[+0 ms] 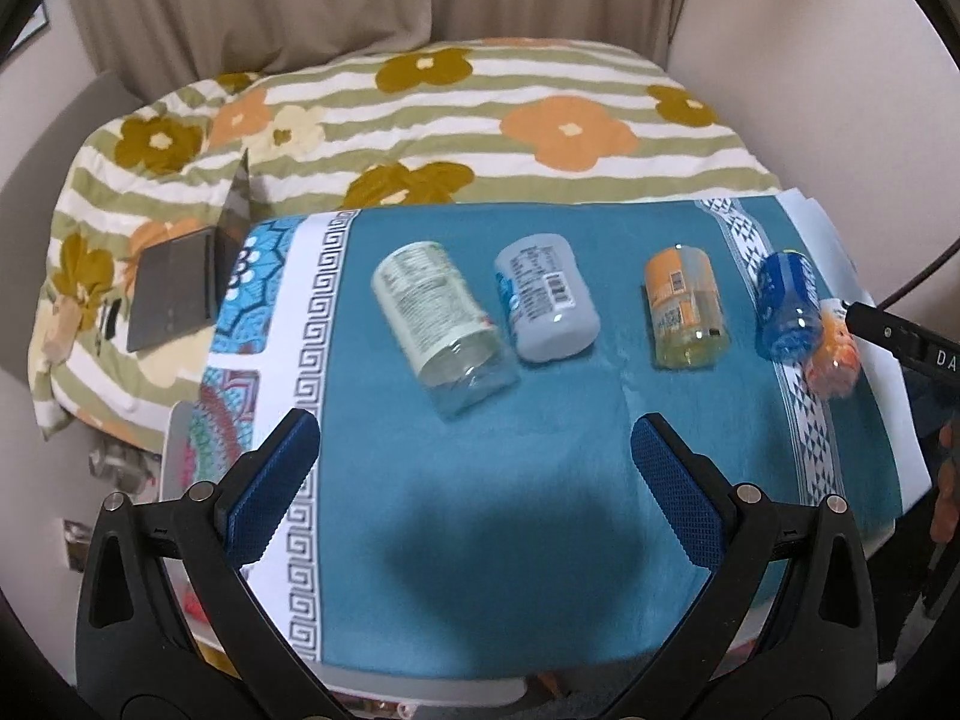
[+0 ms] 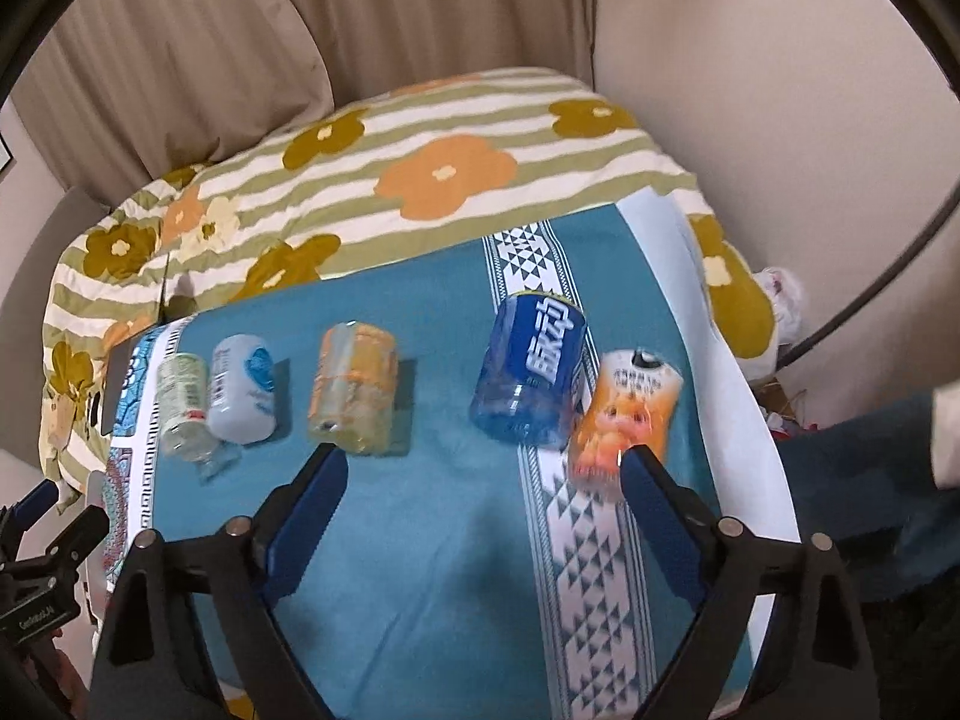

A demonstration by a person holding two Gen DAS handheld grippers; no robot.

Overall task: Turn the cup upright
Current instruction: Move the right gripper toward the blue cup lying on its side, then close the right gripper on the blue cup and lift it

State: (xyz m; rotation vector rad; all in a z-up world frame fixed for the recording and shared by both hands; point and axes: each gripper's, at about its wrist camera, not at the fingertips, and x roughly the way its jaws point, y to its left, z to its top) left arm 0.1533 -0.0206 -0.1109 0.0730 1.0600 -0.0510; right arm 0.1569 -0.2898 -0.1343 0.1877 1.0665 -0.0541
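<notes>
Several cut-bottle cups lie on their sides in a row on the teal cloth (image 1: 540, 480). From the left: a clear cup with a pale green label (image 1: 441, 327), a white-blue cup (image 1: 546, 303), a yellow-orange cup (image 1: 684, 306), a blue cup (image 1: 786, 306) and an orange cup (image 1: 831, 354). The right wrist view shows them too: green (image 2: 183, 414), white-blue (image 2: 243, 387), yellow (image 2: 354, 387), blue (image 2: 531, 372), orange (image 2: 624, 420). My left gripper (image 1: 474, 438) is open and empty, short of the green cup. My right gripper (image 2: 483, 468) is open and empty, its right fingertip by the orange cup.
A flowered, striped quilt (image 1: 480, 120) lies behind the cloth. A dark, half-open laptop-like device (image 1: 180, 294) rests on it at the left. Curtains and a wall stand behind. The cloth's white edge (image 2: 750, 420) drops off at the right.
</notes>
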